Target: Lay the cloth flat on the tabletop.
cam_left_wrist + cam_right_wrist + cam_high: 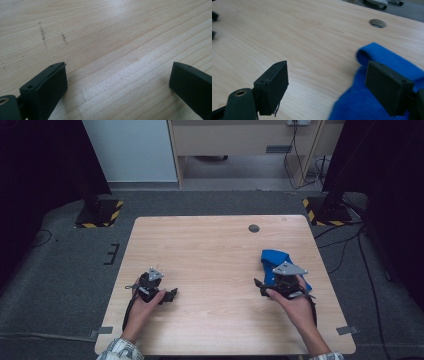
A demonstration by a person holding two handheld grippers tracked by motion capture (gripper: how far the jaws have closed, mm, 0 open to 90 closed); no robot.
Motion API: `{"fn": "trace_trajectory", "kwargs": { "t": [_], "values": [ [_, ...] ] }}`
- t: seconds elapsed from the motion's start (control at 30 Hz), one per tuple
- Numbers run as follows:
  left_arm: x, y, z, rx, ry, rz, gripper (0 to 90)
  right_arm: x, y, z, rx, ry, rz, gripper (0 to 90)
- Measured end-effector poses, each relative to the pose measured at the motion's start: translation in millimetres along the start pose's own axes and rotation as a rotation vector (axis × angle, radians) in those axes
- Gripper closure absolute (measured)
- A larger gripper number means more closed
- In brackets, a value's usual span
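1. While hovering at lower right of the high view with jaws spread and empty, right gripper (260,288) sits over blue cloth (276,261), likely lining up a pinch.
2. Left gripper (171,294), lower left, open, idle on bare wood.
3. Pale wooden table (210,245), cable hole (254,228) upper right; grey carpet (60,265) around.

The cloth (276,260) lies on the table (210,250), right side, apparently partly under the right hand-held gripper (270,287).
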State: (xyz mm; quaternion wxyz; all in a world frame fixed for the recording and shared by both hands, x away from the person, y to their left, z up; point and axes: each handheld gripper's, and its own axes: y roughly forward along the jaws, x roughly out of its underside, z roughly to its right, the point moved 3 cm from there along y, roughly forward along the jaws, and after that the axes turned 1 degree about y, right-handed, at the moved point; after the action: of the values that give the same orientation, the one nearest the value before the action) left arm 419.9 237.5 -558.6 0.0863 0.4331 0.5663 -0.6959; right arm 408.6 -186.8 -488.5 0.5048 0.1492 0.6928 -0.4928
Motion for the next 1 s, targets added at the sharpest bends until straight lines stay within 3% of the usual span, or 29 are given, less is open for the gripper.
{"fn": "trace_trajectory", "kwargs": {
  "t": [0.2, 0.4, 0.53, 0.77, 1.0],
  "values": [
    [0.3, -0.3, 0.1, 0.001, 0.004, 0.000, 0.8, 0.6, -2.6, 45.2, 0.092, 0.062, -0.006, 21.4],
    [0.4, -0.5, 0.2, 0.002, 0.005, -0.001, 0.9, 9.4, 5.2, 77.1, 0.135, 0.108, -0.034, 20.6],
    [0.7, -0.8, 0.5, 0.002, 0.005, -0.001, 0.9, 16.7, 14.8, 87.2, 0.154, 0.105, -0.066, 16.7],
    [1.1, -1.0, 1.1, 0.002, 0.003, 0.001, 0.9, 31.7, 32.7, 93.0, 0.124, 0.141, -0.153, 16.6],
    [2.2, -2.2, 2.3, 0.007, 0.008, 0.001, 0.9, 44.5, 38.1, 94.6, 0.101, 0.157, -0.187, 31.5]
  ]
}}
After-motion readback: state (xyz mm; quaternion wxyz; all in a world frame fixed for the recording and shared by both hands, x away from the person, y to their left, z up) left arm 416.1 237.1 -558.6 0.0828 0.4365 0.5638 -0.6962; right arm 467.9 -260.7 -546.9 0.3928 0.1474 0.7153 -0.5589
